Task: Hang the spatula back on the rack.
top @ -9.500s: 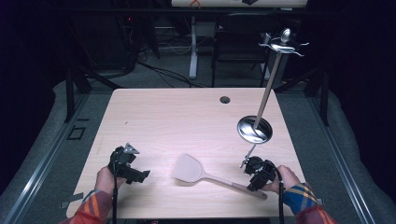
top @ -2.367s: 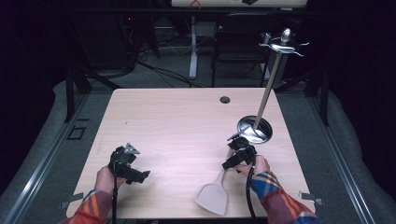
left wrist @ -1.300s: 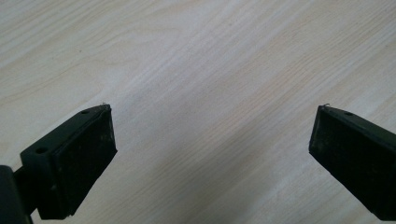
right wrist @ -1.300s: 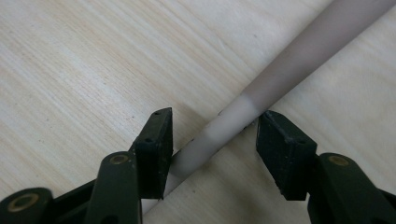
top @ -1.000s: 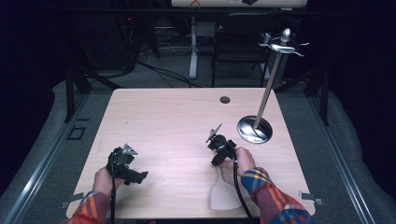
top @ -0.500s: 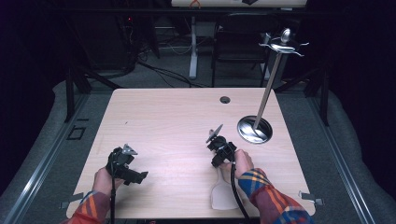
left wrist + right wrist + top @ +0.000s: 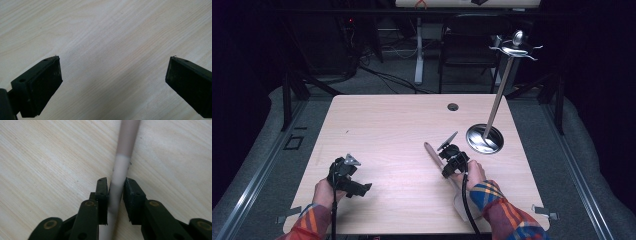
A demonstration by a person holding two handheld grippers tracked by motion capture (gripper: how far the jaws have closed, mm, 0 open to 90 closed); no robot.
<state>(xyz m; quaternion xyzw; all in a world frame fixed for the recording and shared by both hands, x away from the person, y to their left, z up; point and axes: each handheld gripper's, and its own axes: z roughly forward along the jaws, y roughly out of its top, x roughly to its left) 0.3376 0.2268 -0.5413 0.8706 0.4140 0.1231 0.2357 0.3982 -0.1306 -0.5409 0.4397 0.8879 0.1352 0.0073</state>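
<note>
1. Dark room, pale wooden table (image 7: 377,125) under my forearms; a chrome utensil stand (image 7: 484,138) sits toward two o'clock from my right hand.
2. My right gripper (image 7: 453,161) is clamped on the spatula handle (image 7: 119,182) — the jaws have just been closing, and in the right gripper view both pads press the shaft from either side.
3. That spatula (image 7: 433,152) lies flat on the table, its long axis running from eleven o'clock, where the brown handle end points, down to five o'clock, where the pale blade lies beside my right sleeve.
4. So the handle runs straight along my right gripper's line, with the grip near mid-shaft.
5. My left gripper (image 7: 346,176) rests at about eight o'clock on the table, jaws spread wide over bare wood with nothing between them — well apart from the spatula, so the right hand is clearly the nearer one.
6. I judge the coming lift carries it toward the stand.
</note>
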